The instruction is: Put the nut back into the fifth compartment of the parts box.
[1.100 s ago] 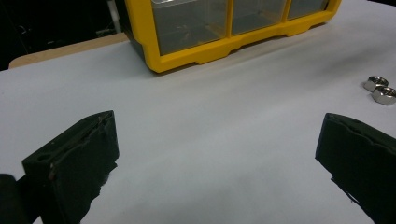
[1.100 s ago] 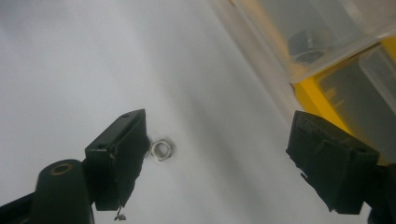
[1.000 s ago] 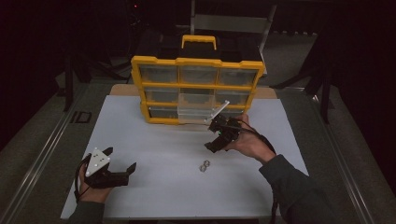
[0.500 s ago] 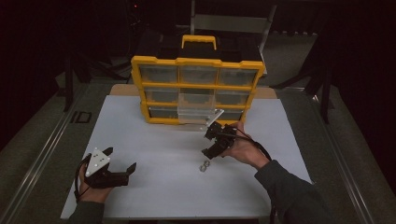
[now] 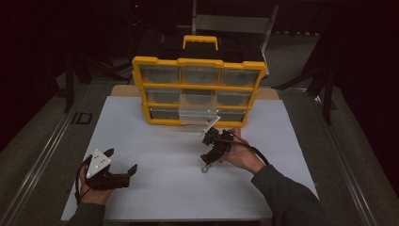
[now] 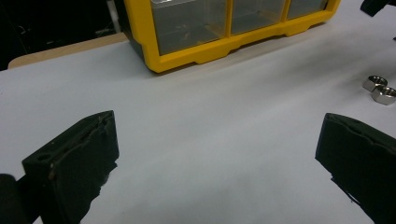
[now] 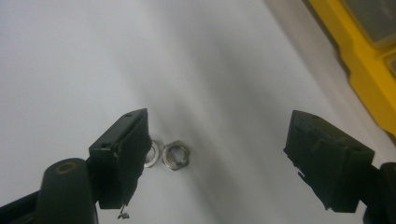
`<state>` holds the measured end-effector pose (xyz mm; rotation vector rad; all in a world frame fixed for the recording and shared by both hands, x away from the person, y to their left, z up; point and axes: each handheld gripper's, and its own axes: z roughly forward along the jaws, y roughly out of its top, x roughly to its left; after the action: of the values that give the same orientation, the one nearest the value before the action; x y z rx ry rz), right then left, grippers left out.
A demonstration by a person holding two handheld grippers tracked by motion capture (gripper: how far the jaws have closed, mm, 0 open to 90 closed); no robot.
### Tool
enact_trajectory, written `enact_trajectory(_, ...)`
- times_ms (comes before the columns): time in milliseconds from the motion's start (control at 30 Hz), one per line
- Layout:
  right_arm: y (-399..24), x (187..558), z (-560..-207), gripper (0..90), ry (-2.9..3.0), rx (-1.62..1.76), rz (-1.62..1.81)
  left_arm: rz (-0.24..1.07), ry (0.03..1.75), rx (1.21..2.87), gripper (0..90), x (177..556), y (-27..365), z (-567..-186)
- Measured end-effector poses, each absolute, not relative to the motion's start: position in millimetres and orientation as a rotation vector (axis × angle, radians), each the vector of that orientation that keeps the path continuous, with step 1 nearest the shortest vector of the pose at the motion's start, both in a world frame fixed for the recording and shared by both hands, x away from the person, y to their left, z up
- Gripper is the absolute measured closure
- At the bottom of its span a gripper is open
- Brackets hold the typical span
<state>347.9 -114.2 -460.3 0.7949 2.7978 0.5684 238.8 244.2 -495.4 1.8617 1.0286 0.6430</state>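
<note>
Steel nuts (image 5: 205, 168), two of them side by side and touching, lie on the white table (image 5: 155, 141) just below the middle of the high view, in front of the yellow organizer (image 5: 199, 89) that stands at the upper centre. The right claw (image 5: 207, 160) hangs directly above the nuts, pointing down, held by the hand (image 5: 242, 153) that comes in from the lower right. In the right gripper view its jaws stand wide apart with nothing gripped; the nuts (image 7: 169, 155) lie on the table between them, close to the left jaw, which covers part of the left nut, and well apart from the right jaw. Whether that jaw touches the nut I cannot tell. A corner of the organizer (image 7: 359, 51) shows at the upper right of that view. The left claw (image 5: 123, 165) sits at the lower left of the high view, low over the table, well apart from the nuts. In the left gripper view its jaws are also spread wide and hold nothing, with bare table between them; the nuts (image 6: 380, 89) show at the right edge and the organizer (image 6: 224, 42) across the top. One clear drawer (image 5: 199, 112) in the organizer's middle column is pulled out toward the table.
</note>
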Motion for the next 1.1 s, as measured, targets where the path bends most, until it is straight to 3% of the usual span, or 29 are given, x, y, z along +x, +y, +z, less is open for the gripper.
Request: enact_trajectory(1100, -109.7, 356.0, -508.4, 26.7, 2.792, 0.904, 0.421, 0.641, 1.028, 1.862, 0.0, 239.0, 244.2, -495.6)
